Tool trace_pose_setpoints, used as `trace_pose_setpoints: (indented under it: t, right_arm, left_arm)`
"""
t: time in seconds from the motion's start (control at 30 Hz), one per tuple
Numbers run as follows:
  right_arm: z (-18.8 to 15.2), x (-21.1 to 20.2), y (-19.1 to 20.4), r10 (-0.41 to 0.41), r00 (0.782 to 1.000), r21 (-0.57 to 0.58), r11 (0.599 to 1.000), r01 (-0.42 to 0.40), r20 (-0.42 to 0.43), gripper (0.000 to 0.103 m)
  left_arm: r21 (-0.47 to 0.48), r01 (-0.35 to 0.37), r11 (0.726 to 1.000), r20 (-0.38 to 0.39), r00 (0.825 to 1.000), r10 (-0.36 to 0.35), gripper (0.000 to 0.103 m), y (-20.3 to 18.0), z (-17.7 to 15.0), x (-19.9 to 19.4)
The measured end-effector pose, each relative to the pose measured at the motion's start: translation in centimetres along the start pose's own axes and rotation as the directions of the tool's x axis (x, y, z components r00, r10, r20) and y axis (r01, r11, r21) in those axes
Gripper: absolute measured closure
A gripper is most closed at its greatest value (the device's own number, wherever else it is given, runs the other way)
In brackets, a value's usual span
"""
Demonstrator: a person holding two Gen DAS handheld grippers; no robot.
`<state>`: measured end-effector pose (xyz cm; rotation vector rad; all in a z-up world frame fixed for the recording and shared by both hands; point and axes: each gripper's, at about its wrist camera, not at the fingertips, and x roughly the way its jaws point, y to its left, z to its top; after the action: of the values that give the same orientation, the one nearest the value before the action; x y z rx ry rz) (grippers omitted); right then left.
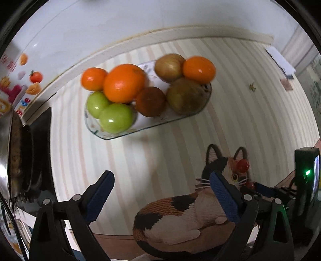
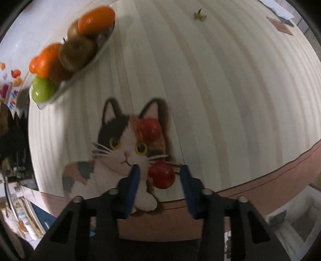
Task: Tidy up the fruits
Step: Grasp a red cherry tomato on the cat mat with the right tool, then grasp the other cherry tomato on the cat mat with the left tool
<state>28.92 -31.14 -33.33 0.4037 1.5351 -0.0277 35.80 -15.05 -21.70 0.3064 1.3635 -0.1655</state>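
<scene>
A glass plate [image 1: 176,118] on the striped table holds oranges [image 1: 124,82], green fruits [image 1: 116,118] and brown fruits [image 1: 187,96]; it also shows in the right wrist view [image 2: 80,73]. Two small red tomatoes lie on a cat-shaped mat [image 2: 112,160]: one [image 2: 149,128] near the cat's ear, one [image 2: 161,175] lower. My right gripper [image 2: 159,174] is open with its fingers on either side of the lower tomato, not touching it. My left gripper [image 1: 160,184] is open and empty, above the table in front of the plate. The far tomato also shows in the left wrist view [image 1: 242,165].
A dark pan or pot [image 1: 18,160] stands at the left edge. A small leaf scrap [image 2: 199,16] and papers [image 1: 280,60] lie at the far right of the table. The table's brown front edge [image 2: 260,180] runs below the mat.
</scene>
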Motion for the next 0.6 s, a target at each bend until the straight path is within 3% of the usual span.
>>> trace_pose_setpoints:
  t: [0.13,0.4,0.5,0.6]
  right_arm:
    - [-0.7,-0.1,-0.5,-0.004,0.999,-0.009,1.000,0.005,0.037,0.071]
    - [-1.0,-2.6,-6.5,-0.014,0.994,0.120,0.993,0.001,0.104,0.071]
    - [-1.2,-2.8,-8.6,-0.028,0.994,0.160,0.987,0.010,0.109,0.071]
    - [-1.3,-3.0,-9.8,-0.034,0.993,0.189,0.982,0.012,0.112,0.071]
  left_arm:
    - [0.037,0.054,0.998,-0.042,0.998,-0.052,0.006,-1.9,0.3,1.3]
    - [0.155,0.169,0.973,-0.143,0.979,-0.147,0.006,-9.2,0.4,5.7]
    - [0.211,0.175,0.962,-0.152,0.978,-0.145,0.014,-11.7,0.3,6.7]
    - [0.246,0.169,0.954,-0.144,0.980,-0.136,0.031,-13.4,0.2,7.2]
